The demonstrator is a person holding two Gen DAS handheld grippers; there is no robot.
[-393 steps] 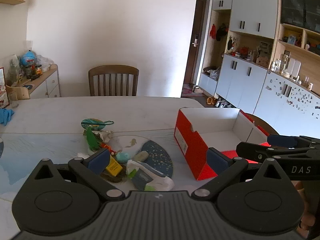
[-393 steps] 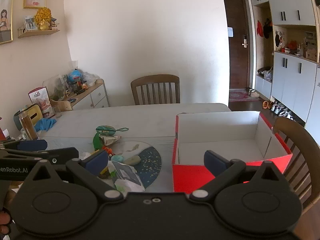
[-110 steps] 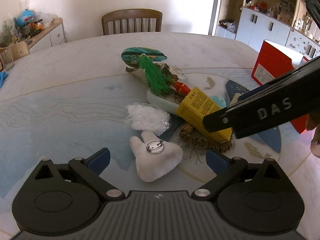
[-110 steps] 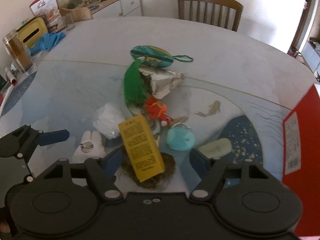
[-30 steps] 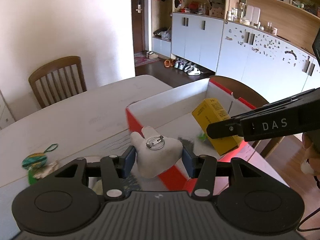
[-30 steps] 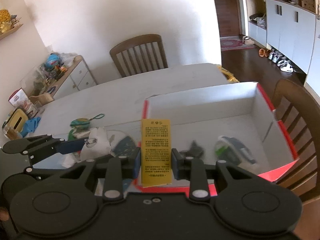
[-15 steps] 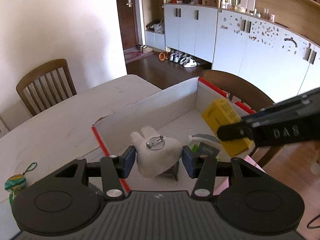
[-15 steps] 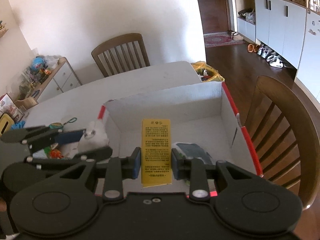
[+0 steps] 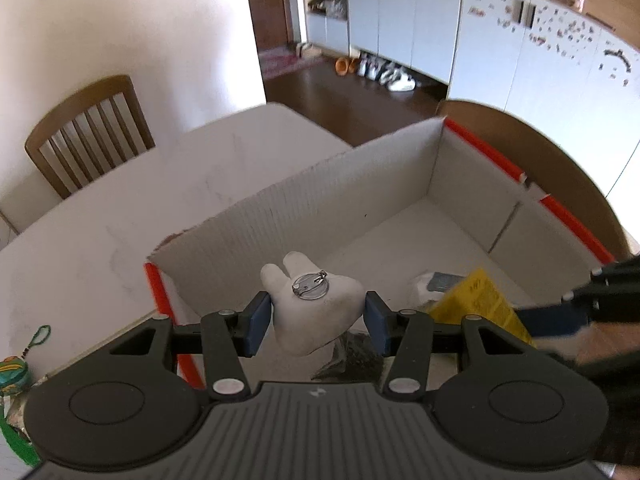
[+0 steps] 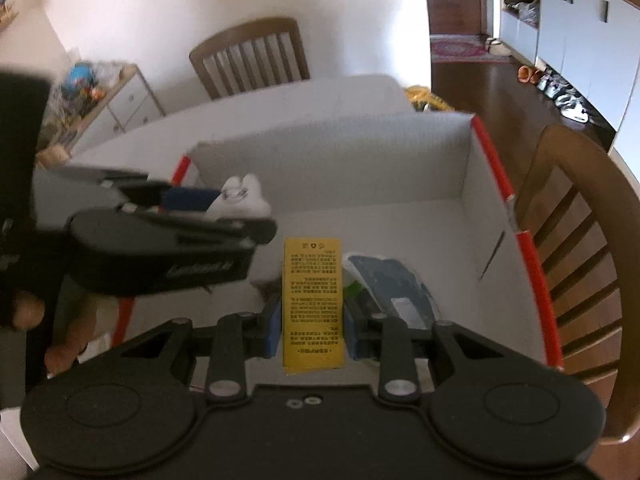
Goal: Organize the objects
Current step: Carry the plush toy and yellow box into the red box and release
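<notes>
While both grippers hang over the red box (image 9: pixel 472 136), each has something pinched: left gripper (image 9: pixel 318 318) has its blue pads pressed on the sides of a white plush (image 9: pixel 316 304), metal pin-back facing up, rounded ears pointing away from the camera; right gripper (image 10: pixel 311 328) is closed nearly all the way on a yellow carton (image 10: pixel 313 300), which stands lengthwise between the pads, printed face up. Box sits on the white table (image 9: pixel 120 216), white inside, red rim. On the box floor under the carton lies a flat blue-and-white packet (image 10: pixel 388 280); something dark below the plush, too blurred to tell. Green pouch (image 9: pixel 14 372) lies on the table left of the box, well apart from it. Wooden chair (image 10: pixel 576 240) just beside the box's right wall
</notes>
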